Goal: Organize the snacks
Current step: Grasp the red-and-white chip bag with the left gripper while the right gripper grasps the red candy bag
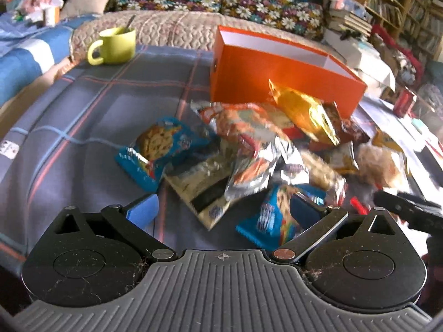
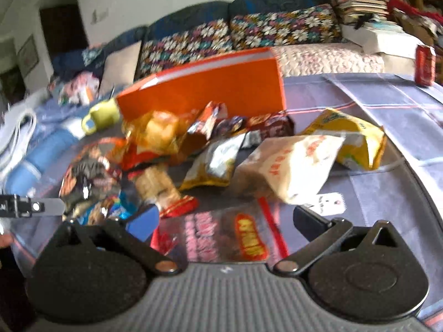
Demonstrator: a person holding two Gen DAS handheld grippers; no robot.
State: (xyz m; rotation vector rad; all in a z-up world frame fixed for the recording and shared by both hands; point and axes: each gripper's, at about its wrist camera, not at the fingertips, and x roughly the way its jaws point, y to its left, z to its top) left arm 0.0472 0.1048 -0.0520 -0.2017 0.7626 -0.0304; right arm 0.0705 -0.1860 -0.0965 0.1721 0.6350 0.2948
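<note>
Two grippers hang open and empty over the snack pile (image 1: 257, 144) on the table (image 1: 91, 127), before the orange box (image 1: 277, 77). The left gripper (image 1: 224, 207) alone sees bare cloth leftward to the green mug (image 1: 116, 45); the right gripper (image 2: 225, 218) alone sees a clear bag (image 2: 221, 235) beneath and open cloth toward the red can (image 2: 425, 65).
</note>
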